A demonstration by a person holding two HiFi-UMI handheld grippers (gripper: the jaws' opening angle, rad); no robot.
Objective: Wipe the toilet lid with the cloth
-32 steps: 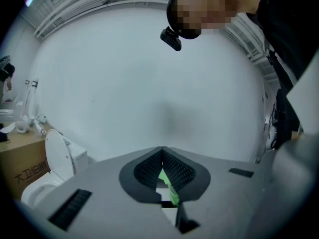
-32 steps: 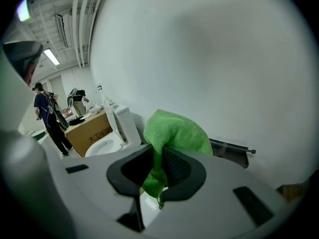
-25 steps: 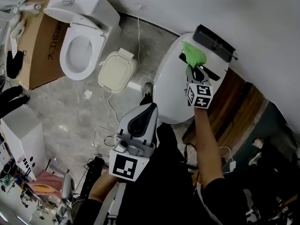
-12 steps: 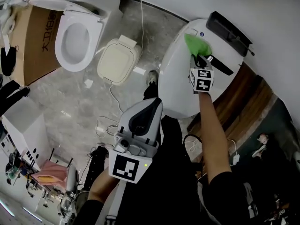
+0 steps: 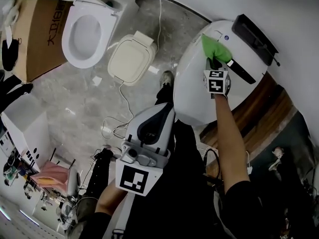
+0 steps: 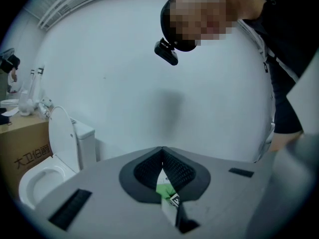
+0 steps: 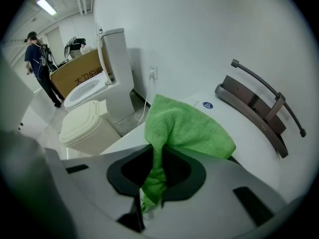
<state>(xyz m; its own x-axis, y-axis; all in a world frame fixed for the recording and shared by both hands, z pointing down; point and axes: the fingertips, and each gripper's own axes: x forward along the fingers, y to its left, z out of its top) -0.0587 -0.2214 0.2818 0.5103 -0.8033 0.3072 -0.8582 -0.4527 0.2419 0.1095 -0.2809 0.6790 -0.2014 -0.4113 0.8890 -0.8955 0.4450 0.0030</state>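
Note:
A white closed toilet lid [image 5: 192,91] lies at the right of the head view, with a dark brown bar unit [image 5: 254,31] at its far end. My right gripper [image 5: 213,66] is shut on a green cloth [image 5: 215,49] and holds it against the far part of the lid. In the right gripper view the green cloth [image 7: 187,126] bunches out of the right gripper [image 7: 154,153] over the toilet lid [image 7: 244,133]. My left gripper [image 5: 162,112] hangs near my body, away from the lid. In its own view the left gripper [image 6: 162,151] is shut with nothing in it.
A second toilet [image 5: 84,29] with its seat open stands at the far left beside a cardboard box [image 5: 42,31]. A cream lidded unit [image 5: 130,59] sits between the toilets. Cables [image 5: 112,128] trail on the grey floor. A person [image 7: 42,66] stands far off.
The head camera has shifted, so the lid sits higher and further right in view. My right gripper stays on the lid with the cloth. The left gripper has barely moved.

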